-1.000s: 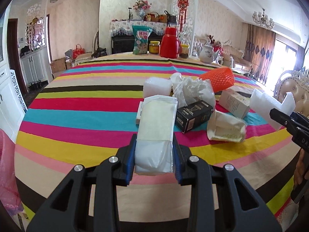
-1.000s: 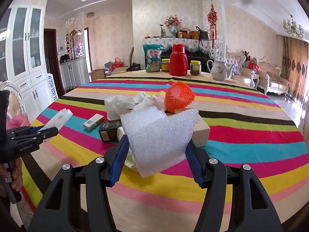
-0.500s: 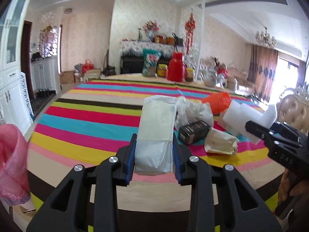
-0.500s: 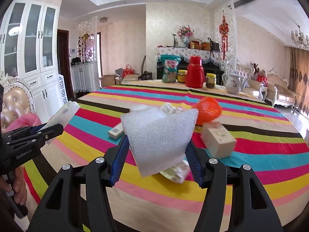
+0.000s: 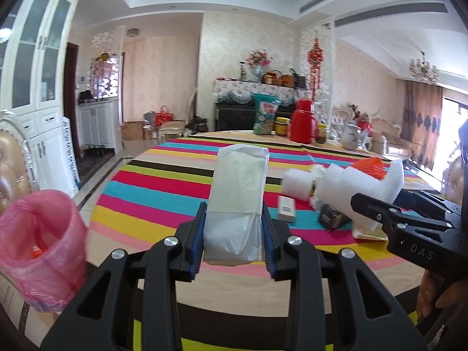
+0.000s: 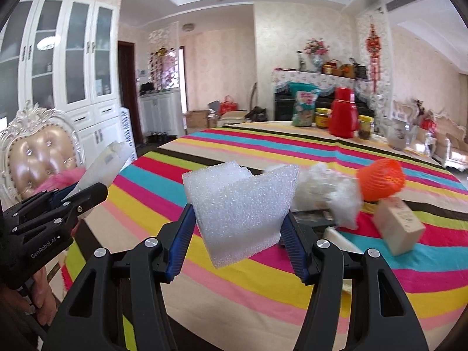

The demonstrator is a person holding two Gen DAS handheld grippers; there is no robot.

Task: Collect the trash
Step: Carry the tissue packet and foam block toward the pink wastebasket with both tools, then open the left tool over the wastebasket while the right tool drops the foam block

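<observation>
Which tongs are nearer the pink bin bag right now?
Left. The left tongs, holding the white packet, are just right of the pink bin bag; the right tongs, holding foam, are farther right, over the table.

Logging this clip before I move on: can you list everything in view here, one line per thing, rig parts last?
white packet: 1, white, held in left gripper
foam sheet: 1, white, held in right gripper
pink-lined bin: 1, pink, beside the table, lower left
orange net: 1, orange, on table
beige box: 1, beige, on table below the net
red thermos: 1, red, far table edge
table: 1, striped cloth
left gripper: black, blue pads
right gripper: black, blue pads
</observation>
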